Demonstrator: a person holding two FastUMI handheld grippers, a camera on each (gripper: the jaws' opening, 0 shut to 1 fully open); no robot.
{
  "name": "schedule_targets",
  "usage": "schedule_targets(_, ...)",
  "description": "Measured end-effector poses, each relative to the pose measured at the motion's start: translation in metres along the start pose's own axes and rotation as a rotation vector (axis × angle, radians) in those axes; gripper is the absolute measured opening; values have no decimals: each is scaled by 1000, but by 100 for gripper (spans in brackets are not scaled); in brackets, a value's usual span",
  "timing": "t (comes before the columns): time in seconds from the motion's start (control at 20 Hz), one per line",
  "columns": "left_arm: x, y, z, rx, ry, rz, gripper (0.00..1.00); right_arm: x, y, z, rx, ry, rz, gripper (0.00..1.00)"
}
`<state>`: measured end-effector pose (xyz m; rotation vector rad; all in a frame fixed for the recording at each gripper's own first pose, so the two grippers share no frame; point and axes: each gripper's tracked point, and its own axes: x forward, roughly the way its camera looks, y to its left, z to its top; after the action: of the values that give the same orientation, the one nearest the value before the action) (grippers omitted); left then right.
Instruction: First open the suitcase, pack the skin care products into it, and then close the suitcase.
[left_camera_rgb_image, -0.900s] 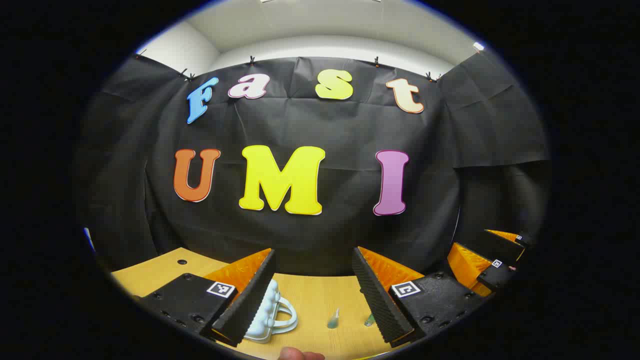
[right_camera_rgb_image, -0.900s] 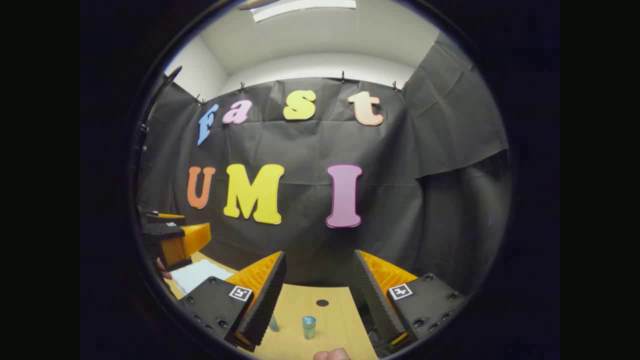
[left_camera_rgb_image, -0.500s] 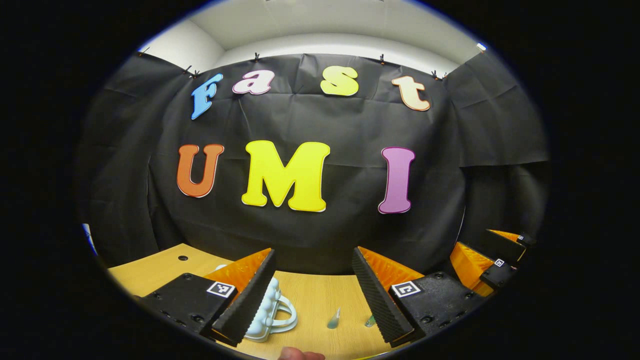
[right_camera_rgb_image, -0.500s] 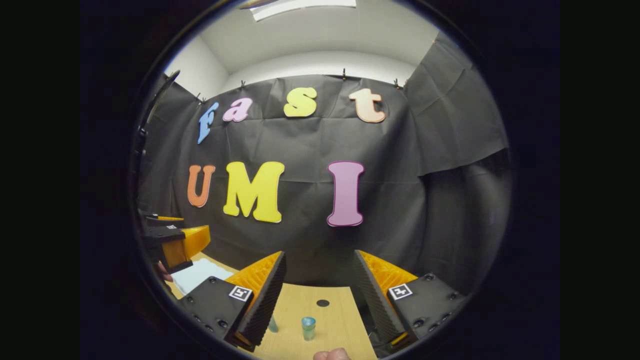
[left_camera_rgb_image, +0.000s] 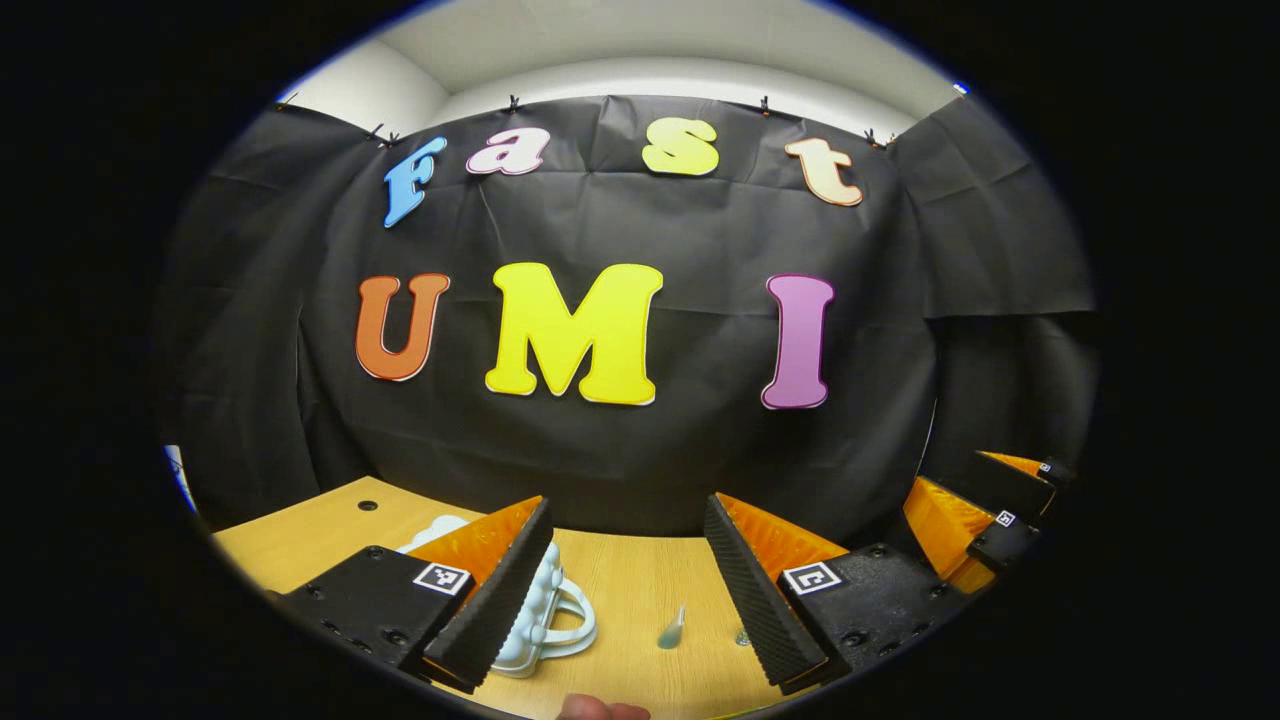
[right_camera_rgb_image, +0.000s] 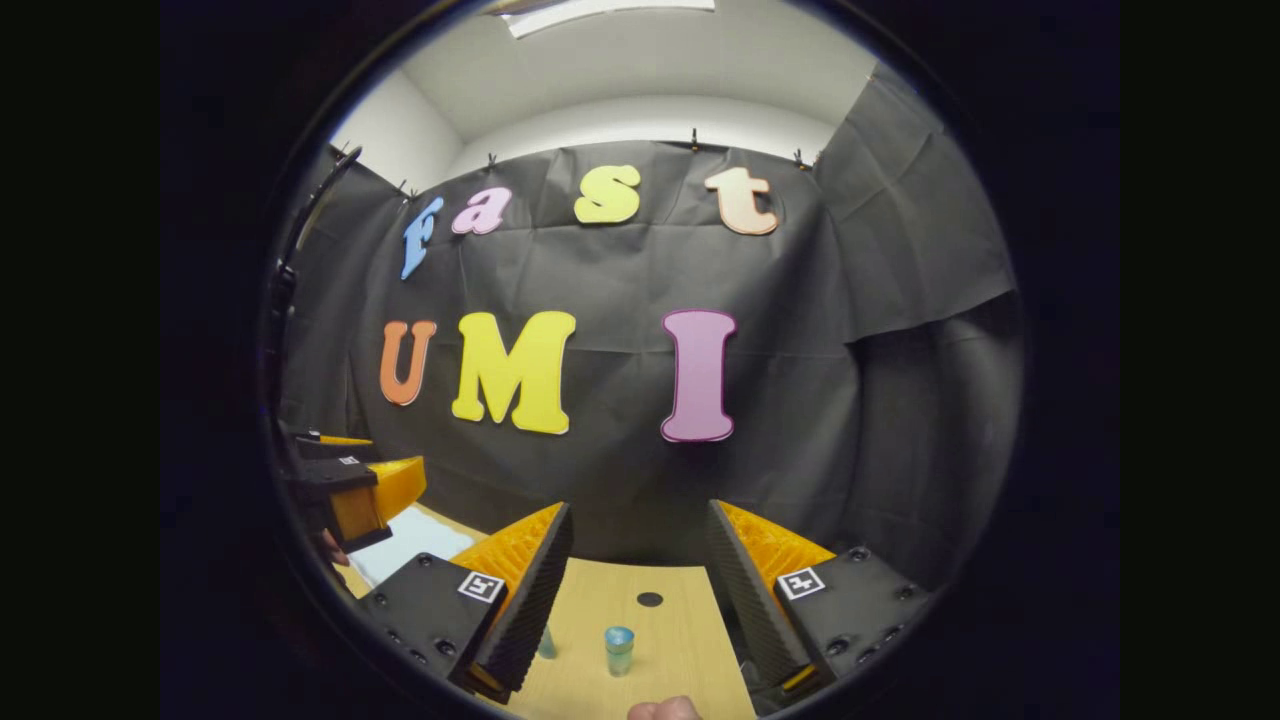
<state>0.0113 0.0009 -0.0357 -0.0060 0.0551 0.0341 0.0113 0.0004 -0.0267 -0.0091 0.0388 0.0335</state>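
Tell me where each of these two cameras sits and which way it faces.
Left gripper view: rides the left tongs, facing the wall over the table; own fingers, right tongs, suitcase.
Right gripper view: rides the right tongs, facing the same wall; own fingers, left tongs, bottle.
Shared: table, suitcase, each other's tongs.

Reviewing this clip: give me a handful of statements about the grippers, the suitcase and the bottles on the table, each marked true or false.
1. The left gripper is open with nothing between its fingers. True.
2. The right gripper is clamped on the small bottle. False: it is open, and the bottle stands upright on the table.
3. The white suitcase has a handle. True.
4. A bottle is already held by the left gripper. False: a small tube rests on the table.
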Motion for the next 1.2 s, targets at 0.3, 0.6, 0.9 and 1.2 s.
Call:
schedule_targets(0.3,6,0,-36,102,46,-32,98,-5,-10,-22,-32,50,-11,80)
schedule_targets(0.6,20,11,-95,338,144,-107,100,-17,-32,-47,-70,116,-45,80)
schedule_targets(0.9,54,41,-185,748,335,-188,97,-26,-47,-57,-80,146,-83,80)
schedule_targets(1.2,65,63,-267,1015,549,-259,95,-31,-68,-67,-89,185,-151,80)
